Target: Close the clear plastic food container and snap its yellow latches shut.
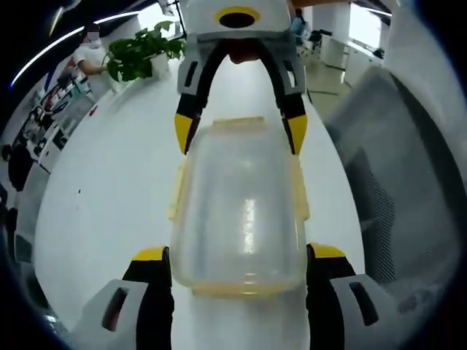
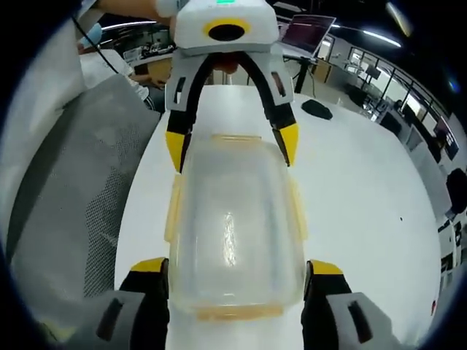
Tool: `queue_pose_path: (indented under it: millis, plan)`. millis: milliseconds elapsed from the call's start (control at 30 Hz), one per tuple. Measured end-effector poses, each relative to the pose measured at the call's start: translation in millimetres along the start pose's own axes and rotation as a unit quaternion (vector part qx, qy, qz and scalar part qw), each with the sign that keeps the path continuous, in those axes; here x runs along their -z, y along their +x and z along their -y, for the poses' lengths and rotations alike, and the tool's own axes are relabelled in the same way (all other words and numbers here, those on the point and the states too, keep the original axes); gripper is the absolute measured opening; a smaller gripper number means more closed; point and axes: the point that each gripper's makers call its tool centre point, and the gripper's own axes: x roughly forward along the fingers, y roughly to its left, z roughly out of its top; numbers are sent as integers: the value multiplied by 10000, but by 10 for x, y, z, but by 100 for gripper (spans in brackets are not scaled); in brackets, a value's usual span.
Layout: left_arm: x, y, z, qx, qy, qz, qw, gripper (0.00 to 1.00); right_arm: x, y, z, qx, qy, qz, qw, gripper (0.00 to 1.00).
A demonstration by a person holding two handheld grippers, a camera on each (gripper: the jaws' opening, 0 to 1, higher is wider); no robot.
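Left gripper: in the left gripper view we see our left gripper [image 1: 238, 257] from behind, its two yellow-tipped jaws standing spread, one at each side of the near end of the container. They are just beside its walls; whether they touch we cannot tell.

Container: the clear plastic food container [image 1: 241, 211] lies on the white table [image 1: 109, 211], between the two grippers, with its long side running from one gripper to the other. The clear lid sits on top of it.

Latches: the yellow latches [image 1: 177, 191] show along the long sides and at both short ends. If they are snapped down or only hanging, we cannot tell.

Right gripper: in the left gripper view it comes in from the far end, and its own view shows it as the right gripper [image 2: 236, 268]. Its jaws are also spread apart, one on each side of the container end, holding nothing.

Table surroundings: a green potted plant [image 1: 142, 55] stands at the far left corner in the left gripper view. A grey mesh chair [image 2: 69, 189] is beside the table. A dark computer mouse [image 2: 317, 109] and a laptop [image 2: 305, 33] are at the far end in the right gripper view.
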Motion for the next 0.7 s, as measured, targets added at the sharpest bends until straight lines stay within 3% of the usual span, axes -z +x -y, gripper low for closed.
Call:
queue_pose_path:
  millis: [400,700]
  plan:
    - [232,-152,19,-16,-23,-44,10000,72,-227,126,-29,-23,-48,-29,10000,74]
    - [281,-164,-81,-55,6,-116,9999,72,-267,170,76,0,-78,-75,9999,74]
